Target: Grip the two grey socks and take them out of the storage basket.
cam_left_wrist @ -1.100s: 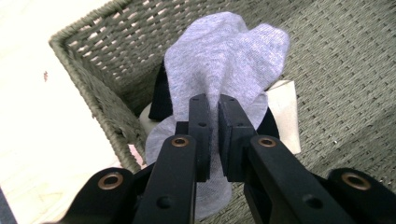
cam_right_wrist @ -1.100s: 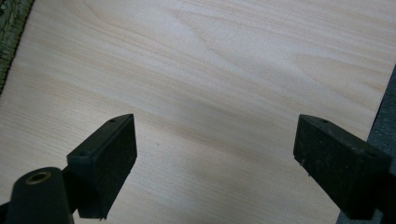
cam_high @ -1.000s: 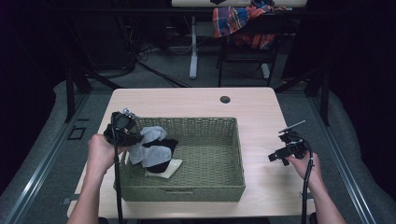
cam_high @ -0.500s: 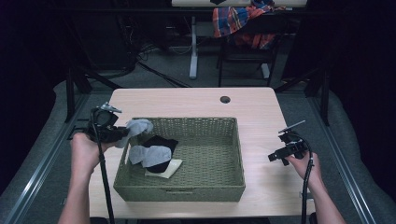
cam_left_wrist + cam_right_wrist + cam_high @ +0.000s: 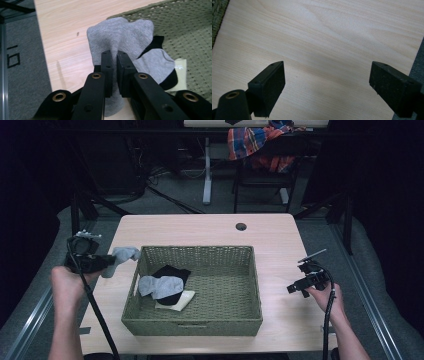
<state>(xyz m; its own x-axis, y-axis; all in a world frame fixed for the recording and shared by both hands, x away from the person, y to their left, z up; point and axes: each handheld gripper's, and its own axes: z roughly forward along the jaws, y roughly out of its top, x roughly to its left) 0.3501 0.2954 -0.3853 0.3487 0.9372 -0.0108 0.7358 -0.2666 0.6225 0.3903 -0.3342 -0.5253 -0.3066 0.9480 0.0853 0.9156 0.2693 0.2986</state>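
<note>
Black claws (image 5: 113,72) (brass-ringed pivot holes), black trailing cables, bare forearms.

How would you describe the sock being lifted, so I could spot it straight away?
Find the green woven basket in the middle of the wooden table. Just outside its left rim, the left gripper pinches a grey sock above the tabletop. Unlike the grey sock with black trim lying inside the basket, it is plain grey and held up.
</note>
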